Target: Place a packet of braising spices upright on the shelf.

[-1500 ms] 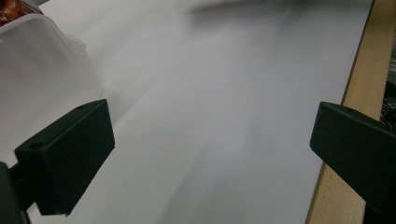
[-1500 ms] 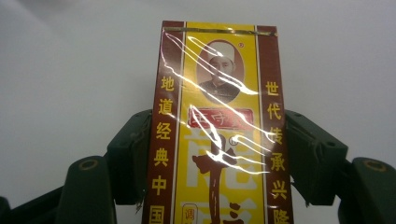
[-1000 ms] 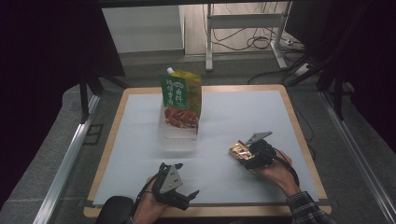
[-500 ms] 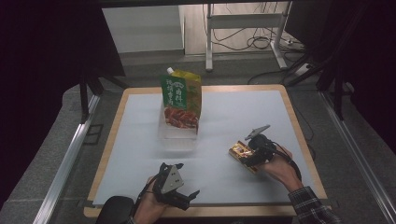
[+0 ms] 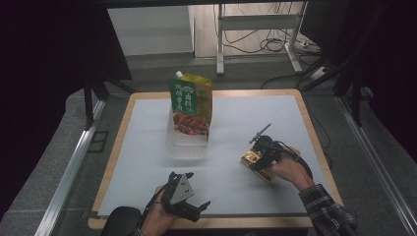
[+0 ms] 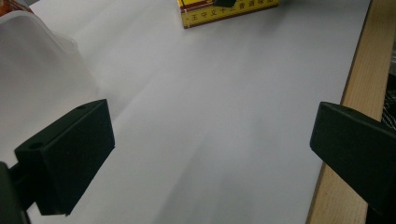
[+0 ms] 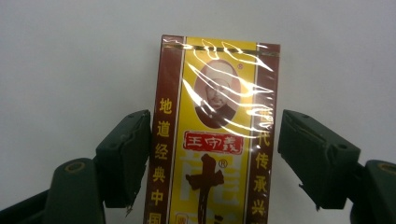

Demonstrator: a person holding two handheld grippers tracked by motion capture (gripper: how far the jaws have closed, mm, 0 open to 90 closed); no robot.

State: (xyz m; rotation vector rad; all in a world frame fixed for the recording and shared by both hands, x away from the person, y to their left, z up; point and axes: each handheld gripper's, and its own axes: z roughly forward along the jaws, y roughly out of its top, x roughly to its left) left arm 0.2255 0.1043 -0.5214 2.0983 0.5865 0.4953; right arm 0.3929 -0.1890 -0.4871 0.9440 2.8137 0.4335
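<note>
High view: spice box [image 5: 255,160] lies at 4 o'clock of the pouch [image 5: 192,104] under the right gripper [image 5: 259,147]; left gripper view: left gripper [image 6: 210,154] spread wide, empty; right gripper view: jaws straddle box, left touching, right apart.

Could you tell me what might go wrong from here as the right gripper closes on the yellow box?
The right gripper straddles the yellow box unevenly: one jaw touches its side while the other stands off, so closing could push or twist the box. Its glossy wrap might also slip. The left gripper is open over bare mat, well apart.
</note>
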